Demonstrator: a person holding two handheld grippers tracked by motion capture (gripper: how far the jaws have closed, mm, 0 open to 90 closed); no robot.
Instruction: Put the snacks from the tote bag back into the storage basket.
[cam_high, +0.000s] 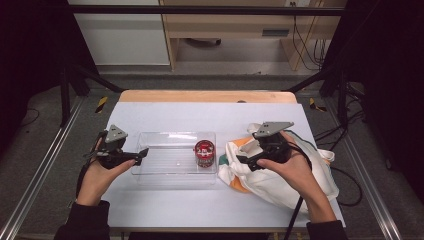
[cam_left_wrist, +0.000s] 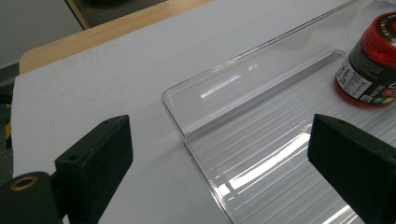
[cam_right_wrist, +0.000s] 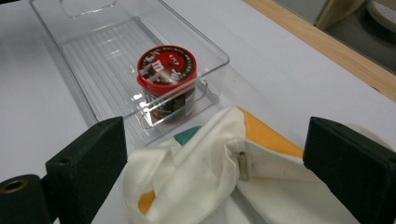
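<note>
The left gripper (cam_high: 141, 154) hovers at the 9 o'clock end of a clear plastic tray (cam_high: 175, 176), its jaws spread wide apart with nothing between them; in the left gripper view they straddle the tray's near corner (cam_left_wrist: 187, 140). The right gripper (cam_high: 241, 159) has its jaws apart too, holding nothing, poised just over the 9 o'clock edge of a white cloth bag (cam_high: 280, 187) with orange and green patches. In the right gripper view the bag's rumpled mouth (cam_right_wrist: 205, 163) lies between the jaws. A red-lidded candy jar (cam_high: 204, 153) stands upright inside the tray at its 3 o'clock end, just beside the bag. Tray and bag rest on a white table (cam_high: 165, 117).
</note>
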